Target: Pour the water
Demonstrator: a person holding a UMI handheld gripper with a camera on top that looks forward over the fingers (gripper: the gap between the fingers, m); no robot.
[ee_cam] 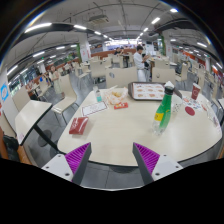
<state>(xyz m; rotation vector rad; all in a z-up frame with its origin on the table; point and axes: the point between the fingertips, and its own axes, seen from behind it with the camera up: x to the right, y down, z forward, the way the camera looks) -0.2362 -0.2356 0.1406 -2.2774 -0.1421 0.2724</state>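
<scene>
A green bottle (162, 110) with a white cap stands upright on the pale table (120, 135), ahead of my fingers and off to the right. A small red cup (190, 110) sits on the table just right of the bottle. My gripper (112, 158) hangs over the table's near edge, open, with nothing between its purple pads (79, 157). It is well short of the bottle.
On the table lie a red packet (78, 125) at the left, a snack bag (118, 98) and papers (95, 104) in the middle, and a pink tray (146, 91) at the back. Chairs (62, 104) and other tables stand beyond, with a person (140, 62) far off.
</scene>
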